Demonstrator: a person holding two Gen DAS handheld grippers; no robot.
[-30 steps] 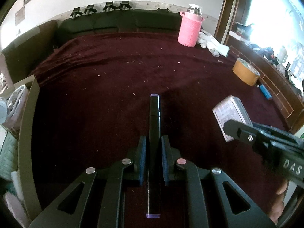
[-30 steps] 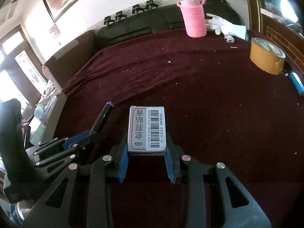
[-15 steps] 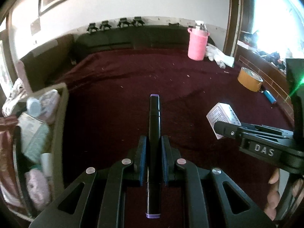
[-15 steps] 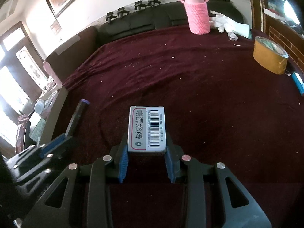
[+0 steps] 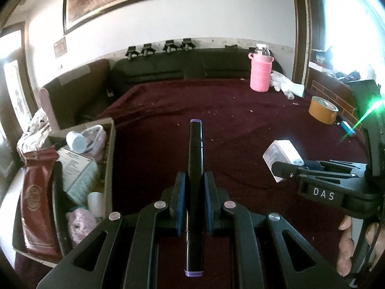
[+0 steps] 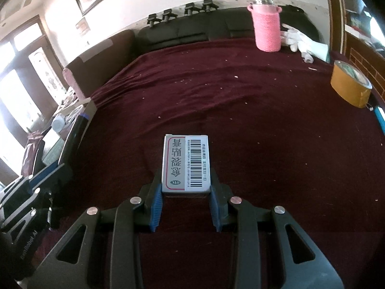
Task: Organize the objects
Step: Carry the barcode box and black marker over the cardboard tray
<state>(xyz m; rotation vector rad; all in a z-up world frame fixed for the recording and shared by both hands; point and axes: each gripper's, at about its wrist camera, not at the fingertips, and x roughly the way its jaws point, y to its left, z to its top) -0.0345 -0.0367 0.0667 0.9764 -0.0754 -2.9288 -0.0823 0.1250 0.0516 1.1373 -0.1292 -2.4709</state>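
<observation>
Dark red cloth covered the worktop, with small pale crumbs on it. Behind it stood a black sofa and a white wall with a framed picture.

The left tool was closed tight on a black marker. The marker had purple ends and pointed straight ahead, lifted above the cloth. To the left of it sat a box at the edge of the worktop. The box was full of things: a dark red bag, a white bottle, some paper packs and a pink fluffy thing.

The right tool gripped a small white packet by its sides. The packet had a barcode and a red frame on top. It was held flat above the cloth. In the left wrist view the same packet showed at the right, and fingers of a hand showed at the bottom right corner.

Far back on the cloth stood a pink bottle with a silver cap. White gloves lay just beside it. A roll of brown tape sat near the right edge, and a blue thing lay close to the tape, too cut off to tell what it was
</observation>
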